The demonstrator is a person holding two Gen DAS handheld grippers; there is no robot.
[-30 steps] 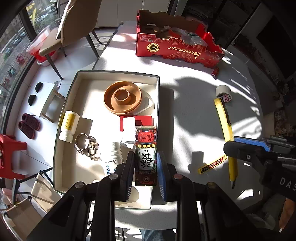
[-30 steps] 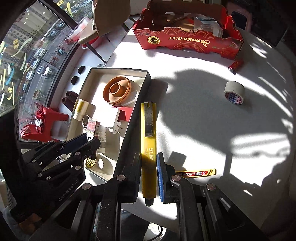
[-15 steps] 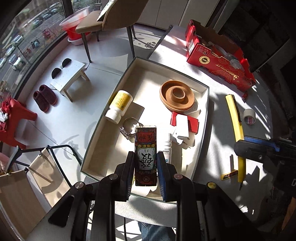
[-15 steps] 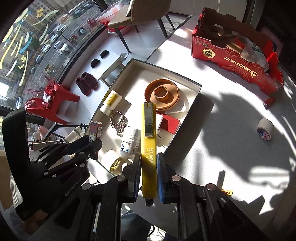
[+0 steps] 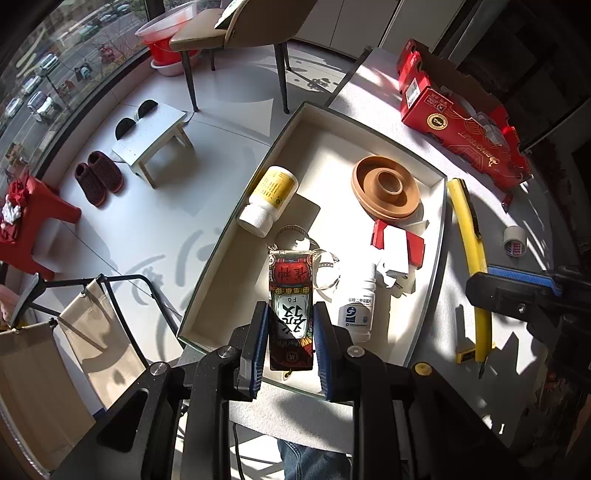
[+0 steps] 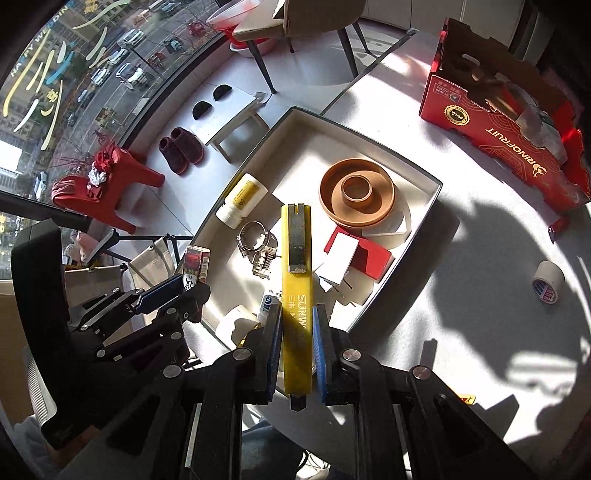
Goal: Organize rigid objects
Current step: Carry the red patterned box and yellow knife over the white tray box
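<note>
My left gripper (image 5: 290,310) is shut on a small red and black box with Chinese characters (image 5: 291,295), held above the near end of the white tray (image 5: 221,273). My right gripper (image 6: 297,314) is shut on a long yellow utility knife (image 6: 295,266), which points over the tray (image 6: 436,184). Inside the tray lie a brown ring dish (image 5: 386,192), a yellow-label bottle (image 5: 269,199), a white bottle (image 5: 356,310), metal hose clamps (image 6: 258,247) and a red and white carton (image 5: 397,245). In the right wrist view the left gripper (image 6: 184,288) is at the tray's left edge.
A red RINOFRUIT cardboard box (image 5: 461,118) stands at the table's far right. A tape roll (image 6: 548,282) and a small red item (image 6: 557,225) lie on the white table right of the tray. The table edge and the floor with a chair (image 5: 229,33) and stool (image 5: 151,136) are to the left.
Both grippers have moved left with their loads and rolled. The yellow knife went from beside the tray's right rim to over the tray. The small box shifted toward the tray's middle.
</note>
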